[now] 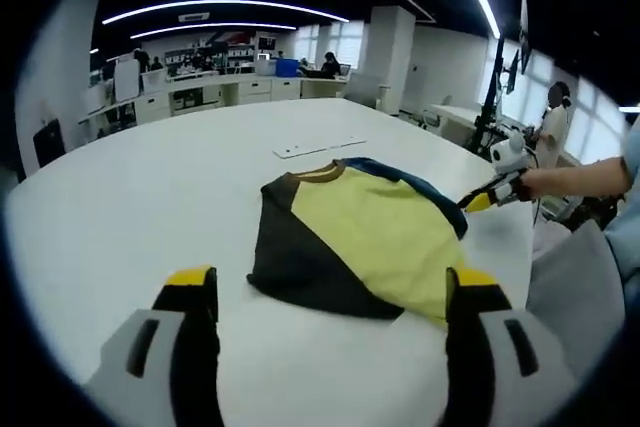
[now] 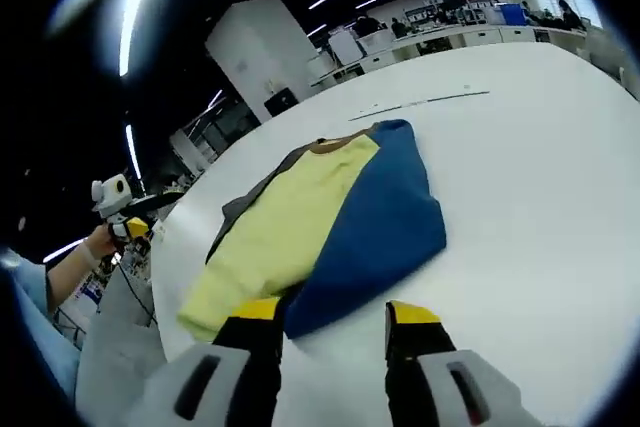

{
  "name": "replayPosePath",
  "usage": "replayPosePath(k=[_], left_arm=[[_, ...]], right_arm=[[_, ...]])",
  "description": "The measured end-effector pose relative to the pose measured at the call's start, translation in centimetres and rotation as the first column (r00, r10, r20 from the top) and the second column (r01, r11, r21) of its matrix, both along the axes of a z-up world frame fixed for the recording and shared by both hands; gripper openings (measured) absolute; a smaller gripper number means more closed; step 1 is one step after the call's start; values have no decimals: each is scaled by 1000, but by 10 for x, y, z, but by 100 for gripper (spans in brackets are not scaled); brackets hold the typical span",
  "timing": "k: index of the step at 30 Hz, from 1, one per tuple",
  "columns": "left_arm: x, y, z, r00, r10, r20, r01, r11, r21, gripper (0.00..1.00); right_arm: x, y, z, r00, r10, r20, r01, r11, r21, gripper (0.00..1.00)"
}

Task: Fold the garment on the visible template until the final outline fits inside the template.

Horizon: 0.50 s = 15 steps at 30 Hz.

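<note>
The shirt [image 1: 355, 242] lies partly folded on the white tabletop [image 1: 150, 187], collar toward 12 o'clock in the left gripper view. Yellow, dark grey and blue panels show. No template outline can be made out under it, so fit can't be confirmed from here.

Left tongs [image 1: 330, 297]: jaws wide, holding nothing, just short of the near hem. Right tongs [image 2: 328, 325]: jaws parted, holding nothing, with the blue panel's near edge at their tips; whether they touch the cloth is unclear. In the left gripper view the right tongs [image 1: 490, 195] sit at 3 o'clock, beside the blue edge. In the right gripper view the left tongs [image 2: 135, 222] sit at 9 o'clock, off the shirt.

Judged step: take the next fold.

1. Bring each tong down onto a single hem corner. Pinch all layers of that corner, not just the top one.
2. Lift both sides evenly. Uneven lift will skew the fold line.
3. Carry the edge toward the collar and lay it flat, edges aligned.
4. Release only once the cloth rests.
5. Keep the whole shirt on the tabletop and in view.

Risk: the loose yellow corner at 7 o'clock in the right gripper view may drag and unfold.
</note>
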<state>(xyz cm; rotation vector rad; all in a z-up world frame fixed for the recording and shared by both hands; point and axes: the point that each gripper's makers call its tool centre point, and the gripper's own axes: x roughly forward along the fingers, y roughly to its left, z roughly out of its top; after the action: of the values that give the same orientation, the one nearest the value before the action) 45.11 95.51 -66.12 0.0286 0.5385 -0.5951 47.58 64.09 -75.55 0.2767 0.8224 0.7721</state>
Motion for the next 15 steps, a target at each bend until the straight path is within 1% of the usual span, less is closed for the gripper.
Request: replayPosePath(k=[2,3,6,8,10,11,12,13,15], left_arm=[[-1,1,0,1000,2,1,-2,1000,-1,92],[-1,1,0,1000,3,2,-3,1000,-2,92],[-2,3,0,1000,7,1,-7,1000,-4,92],[-4,3,0,1000,9,3,-9,1000,-5,91],[-4,4,0,1000,13,2,-13,1000,-8,91],[-5,4,0,1000,14,2,-14,1000,-8,91],[-6,5,-1,1000,16,-1,-16,1000,-10,91],[-6,5,-1,1000,17,-2,-17,1000,-11,91],[-7,6,-3,1000,19,-4,-19,1000,-12,91]], right_arm=[[-1,4,-5,1000,14,-10,-14,1000,-6,36],[0,5,-4,1000,20,3,-20,1000,-4,31],[2,8,-4,1000,-3,-23,4,1000,26,26],[3,8,-7,1000,-7,-21,7,1000,13,22],[3,8,-8,1000,-5,-23,6,1000,10,13],[2,8,-8,1000,-5,-25,6,1000,12,6],[2,7,-7,1000,-7,-21,7,1000,15,2],[3,8,-5,1000,-8,-15,8,1000,20,0],[3,9,0,1000,-15,-18,15,999,34,0]])
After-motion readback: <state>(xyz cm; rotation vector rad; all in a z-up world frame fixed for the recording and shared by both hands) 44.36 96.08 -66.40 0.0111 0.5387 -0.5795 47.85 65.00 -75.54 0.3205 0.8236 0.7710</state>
